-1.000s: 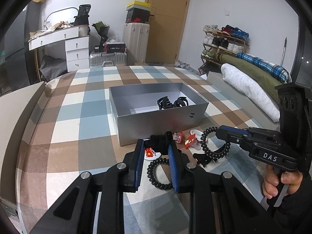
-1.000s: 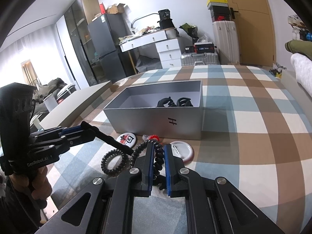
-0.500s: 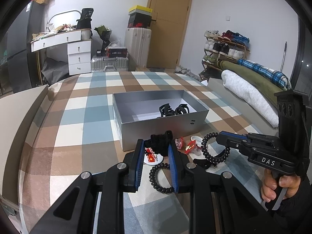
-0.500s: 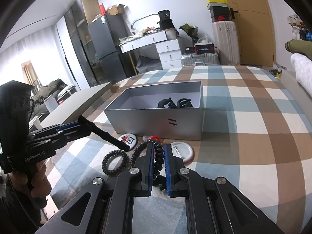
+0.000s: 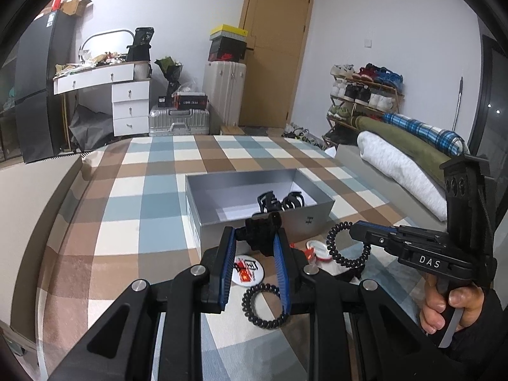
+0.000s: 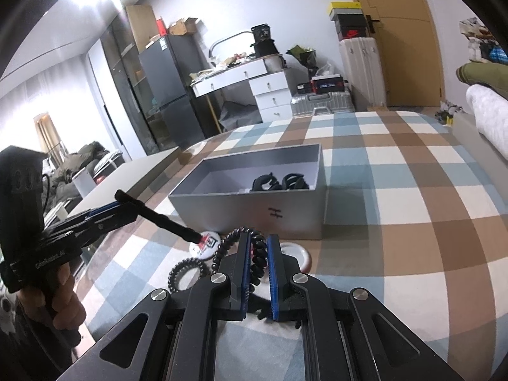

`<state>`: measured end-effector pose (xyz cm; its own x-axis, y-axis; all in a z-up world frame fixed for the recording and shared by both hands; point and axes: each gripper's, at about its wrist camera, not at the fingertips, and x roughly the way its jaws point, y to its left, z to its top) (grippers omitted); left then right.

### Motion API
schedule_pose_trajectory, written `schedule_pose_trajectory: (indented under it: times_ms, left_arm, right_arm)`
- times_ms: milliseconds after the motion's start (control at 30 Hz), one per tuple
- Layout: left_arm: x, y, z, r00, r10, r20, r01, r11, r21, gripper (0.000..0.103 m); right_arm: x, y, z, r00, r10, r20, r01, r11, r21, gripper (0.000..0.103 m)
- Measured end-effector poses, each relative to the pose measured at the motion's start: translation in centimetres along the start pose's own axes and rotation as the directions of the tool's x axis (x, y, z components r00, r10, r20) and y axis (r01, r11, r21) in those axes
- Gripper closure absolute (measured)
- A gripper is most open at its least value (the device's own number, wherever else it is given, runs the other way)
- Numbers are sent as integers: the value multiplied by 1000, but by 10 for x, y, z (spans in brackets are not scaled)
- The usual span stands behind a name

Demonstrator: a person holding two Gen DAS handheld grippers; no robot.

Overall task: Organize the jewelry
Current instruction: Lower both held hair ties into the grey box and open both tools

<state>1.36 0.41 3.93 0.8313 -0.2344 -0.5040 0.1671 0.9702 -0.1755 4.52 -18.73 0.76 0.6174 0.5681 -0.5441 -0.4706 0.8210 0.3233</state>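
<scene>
My left gripper [image 5: 255, 238] is shut on a black hair claw clip [image 5: 263, 228], held above the checked cloth just short of the grey box [image 5: 317, 219]. The box [image 6: 285, 212] holds two black clips [image 6: 279, 182]. My right gripper [image 6: 256, 244] is shut on a black spiral hair tie [image 6: 257, 255], lifted off the cloth; it also shows in the left wrist view [image 5: 344, 247]. A second spiral hair tie [image 5: 263, 306] lies on the cloth under my left gripper. A round white badge with red print [image 5: 246, 270] lies beside it.
More small items lie in front of the box: a white round badge [image 6: 297, 250] and red pieces [image 5: 309, 252]. Rolled blankets [image 5: 403, 162] lie at the right. A desk, suitcases and a door stand beyond the bed.
Both grippers have risen, each with its item. The left gripper with the claw clip now stands higher and nearer the box; the right one lifted the spiral tie off the cloth.
</scene>
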Motion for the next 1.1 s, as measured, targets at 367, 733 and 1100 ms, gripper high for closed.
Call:
schedule_pose_trajectory:
  times_ms: [367, 733, 1100]
  left_arm:
    - [2, 5, 18, 999, 18, 44, -17, 1000, -23, 85]
    - [13, 7, 33, 997, 46, 64, -44, 999, -26, 85]
    - [29, 6, 40, 995, 84, 57, -83, 996, -21, 85]
  right_arm:
    - [-2, -6, 19, 999, -13, 32, 12, 1000, 29, 93]
    - [-1, -9, 43, 998, 3, 65, -7, 998, 62, 93]
    - [16, -8, 67, 998, 6, 69, -12, 997, 80, 93]
